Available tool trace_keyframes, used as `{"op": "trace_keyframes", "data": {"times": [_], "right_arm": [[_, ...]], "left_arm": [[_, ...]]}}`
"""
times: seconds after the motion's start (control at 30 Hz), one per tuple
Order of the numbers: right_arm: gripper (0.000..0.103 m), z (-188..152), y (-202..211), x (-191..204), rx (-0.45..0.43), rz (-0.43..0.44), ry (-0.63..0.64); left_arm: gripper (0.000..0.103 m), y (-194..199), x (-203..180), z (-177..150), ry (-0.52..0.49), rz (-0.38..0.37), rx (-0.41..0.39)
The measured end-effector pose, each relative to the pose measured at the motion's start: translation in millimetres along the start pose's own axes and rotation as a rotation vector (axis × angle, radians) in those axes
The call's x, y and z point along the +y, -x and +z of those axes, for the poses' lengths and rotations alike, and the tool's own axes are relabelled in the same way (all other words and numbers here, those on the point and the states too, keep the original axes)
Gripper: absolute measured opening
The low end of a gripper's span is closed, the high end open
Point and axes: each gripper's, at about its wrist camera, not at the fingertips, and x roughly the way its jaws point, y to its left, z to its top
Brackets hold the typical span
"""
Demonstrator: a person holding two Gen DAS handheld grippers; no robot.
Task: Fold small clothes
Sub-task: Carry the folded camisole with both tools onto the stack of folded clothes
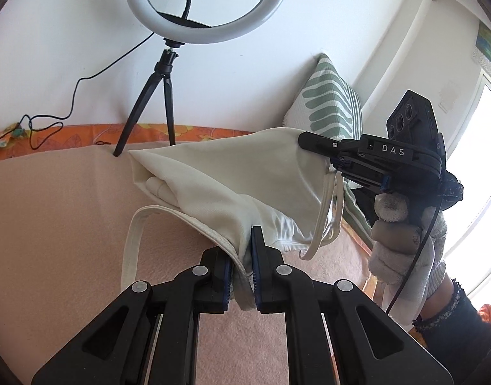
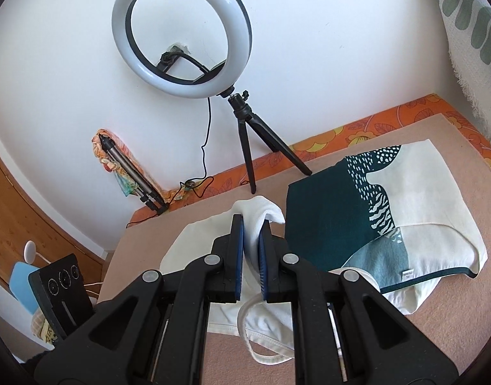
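Left wrist – both tools pinch soft cream ribbed garment (image 1: 219, 173), draped.

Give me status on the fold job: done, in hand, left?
Done: the teal-and-white garment lies roughly folded on the pink blanket. In hand: left gripper and right gripper both pinch the cream top, lifted mid-fold. Left: lay it flat.
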Motion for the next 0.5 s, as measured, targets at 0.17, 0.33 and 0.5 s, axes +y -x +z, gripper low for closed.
{"op": "trace_keyframes", "data": {"times": [0.17, 0.33, 0.5], "right_arm": [[0.009, 26, 9, -38, -0.026, -0.054, -0.023], [0.009, 49, 8, -74, -0.044, -0.106, -0.036], [0.009, 66, 0, -107, -0.048, -0.153, -0.045]], "left_arm": [[0.009, -38, -20, 19, -0.032, -0.017, 0.002], [0.009, -75, -32, 29, -0.052, -0.021, 0.007], [0.009, -109, -42, 34, -0.093, -0.005, 0.029]]}}
